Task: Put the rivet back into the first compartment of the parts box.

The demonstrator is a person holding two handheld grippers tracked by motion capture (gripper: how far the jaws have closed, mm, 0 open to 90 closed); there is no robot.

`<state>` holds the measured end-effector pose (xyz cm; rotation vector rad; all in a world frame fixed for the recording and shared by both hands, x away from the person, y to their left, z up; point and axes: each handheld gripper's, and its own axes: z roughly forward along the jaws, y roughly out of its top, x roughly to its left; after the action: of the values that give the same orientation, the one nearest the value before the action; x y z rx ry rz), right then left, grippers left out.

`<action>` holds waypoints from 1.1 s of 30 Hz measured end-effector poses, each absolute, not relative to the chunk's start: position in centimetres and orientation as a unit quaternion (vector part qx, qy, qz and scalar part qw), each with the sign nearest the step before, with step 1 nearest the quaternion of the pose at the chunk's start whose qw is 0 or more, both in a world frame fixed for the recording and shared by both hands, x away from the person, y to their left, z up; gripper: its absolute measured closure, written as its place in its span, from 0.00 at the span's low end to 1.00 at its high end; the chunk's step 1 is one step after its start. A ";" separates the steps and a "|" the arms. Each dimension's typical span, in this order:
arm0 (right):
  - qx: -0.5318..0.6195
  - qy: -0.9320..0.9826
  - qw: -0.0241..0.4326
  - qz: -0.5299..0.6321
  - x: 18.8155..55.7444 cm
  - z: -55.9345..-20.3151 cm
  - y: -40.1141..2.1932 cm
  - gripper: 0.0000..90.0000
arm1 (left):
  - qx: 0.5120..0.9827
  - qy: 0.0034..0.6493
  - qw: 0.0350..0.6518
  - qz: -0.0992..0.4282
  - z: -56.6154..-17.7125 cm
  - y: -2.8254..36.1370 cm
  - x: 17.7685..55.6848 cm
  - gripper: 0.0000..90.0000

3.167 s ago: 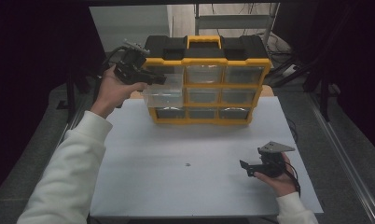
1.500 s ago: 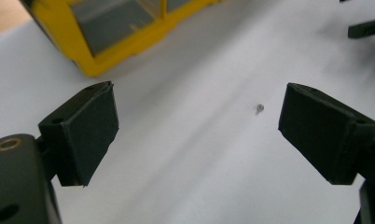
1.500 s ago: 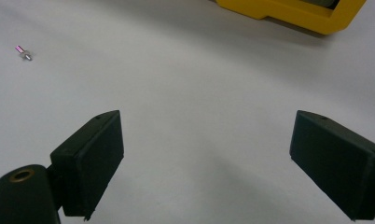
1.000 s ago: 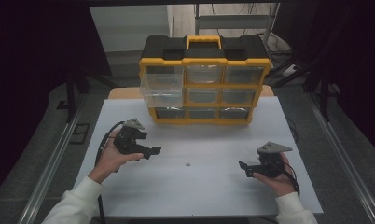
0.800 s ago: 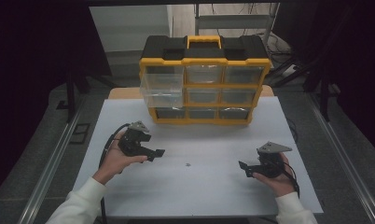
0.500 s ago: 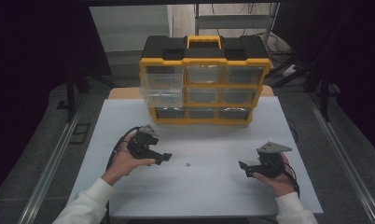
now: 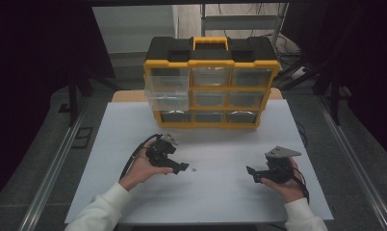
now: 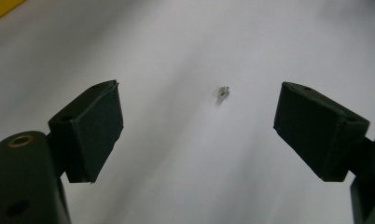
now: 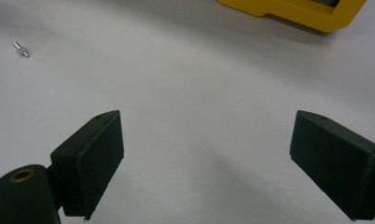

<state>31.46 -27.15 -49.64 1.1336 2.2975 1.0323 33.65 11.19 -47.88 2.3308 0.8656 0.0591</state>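
At back of worktop (image 7: 134,134): yellow organiser (image 7: 212,82), upper-left clear drawer (image 7: 166,91) pulled out, apparently waiting for part. Left gripper (image 7: 183,167), jaws wide, empty, points at tiny screw (image 8: 223,91) lying loose mid-worktop, just ahead between jaws. Right gripper (image 7: 251,174), wide, empty, rests well apart at right. Pick not yet made; likely left: grab screw, drop in drawer, shut it. Nothing blocks path.

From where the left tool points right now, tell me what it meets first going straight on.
Most likely the small metal screw lying on the white table. It sits ahead of the left tool, between its open jaws. Depth is unclear, so it might touch the table surface first.
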 end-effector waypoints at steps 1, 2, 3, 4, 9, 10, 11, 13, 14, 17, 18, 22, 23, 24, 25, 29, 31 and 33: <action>0.403 0.817 0.189 0.367 31.5 -49.6 -27.1 0.11 | 0.889 0.328 0.320 0.021 -47.9 10.9 33.7 0.18; 0.403 0.817 0.189 0.367 31.5 -49.7 -27.1 0.11 | 0.889 0.327 0.320 0.020 -48.0 10.7 33.7 0.18; 0.403 0.817 0.189 0.367 31.5 -49.7 -27.1 0.11 | 0.889 0.326 0.320 0.019 -48.1 10.6 33.7 0.19; 0.403 0.817 0.189 0.367 31.5 -49.7 -27.1 0.11 | 0.890 0.325 0.320 0.018 -48.2 10.4 33.8 0.19; 0.402 0.817 0.188 0.368 31.5 -49.6 -27.1 0.11 | 0.894 0.320 0.314 0.015 -48.7 9.3 33.9 0.22; 0.402 0.817 0.188 0.368 31.5 -49.6 -27.1 0.11 | 0.895 0.317 0.313 0.014 -48.8 9.0 34.0 0.22; 0.401 0.817 0.187 0.369 31.4 -49.6 -27.1 0.11 | 0.896 0.316 0.311 0.014 -48.8 8.7 34.0 0.22; 0.399 0.818 0.187 0.371 31.4 -49.6 -27.1 0.11 | 0.898 0.312 0.310 0.012 -48.9 8.2 34.1 0.22; 0.398 0.818 0.187 0.371 31.4 -49.6 -27.1 0.11 | 0.899 0.309 0.310 0.012 -48.9 7.9 34.1 0.22; 0.399 0.817 0.188 0.373 31.4 -49.5 -27.1 0.11 | 0.904 0.300 0.304 0.014 -48.9 7.0 34.2 0.22; 0.399 0.816 0.188 0.373 31.4 -49.5 -27.1 0.11 | 0.904 0.300 0.304 0.013 -49.0 6.8 34.3 0.22; 0.398 0.816 0.189 0.374 31.4 -49.5 -27.2 0.11 | 0.907 0.294 0.301 0.007 -49.4 5.9 34.5 0.23; 0.398 0.816 0.189 0.374 31.4 -49.5 -27.2 0.11 | 0.907 0.294 0.301 0.004 -49.6 5.6 34.6 0.24; 0.398 0.816 0.189 0.374 31.4 -49.5 -27.2 0.11 | 0.908 0.294 0.300 0.002 -49.7 5.6 34.6 0.25; 0.398 0.816 0.189 0.374 31.4 -49.5 -27.2 0.11 | 0.911 0.289 0.295 0.000 -49.8 5.5 34.7 0.25; 0.398 0.816 0.188 0.375 31.4 -49.5 -27.2 0.11 | 0.917 0.282 0.282 0.001 -50.3 5.3 35.0 0.27; 0.397 0.817 0.189 0.373 31.4 -49.5 -27.2 0.11 | 0.917 0.283 0.282 -0.003 -50.5 5.3 35.2 0.29; 0.398 0.817 0.189 0.372 31.4 -49.5 -27.2 0.11 | 0.918 0.284 0.278 -0.006 -50.7 5.3 35.3 0.31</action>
<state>31.43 -27.21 -49.52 1.1183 2.2978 1.0474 35.30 5.30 -50.72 2.4627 0.7613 -0.0153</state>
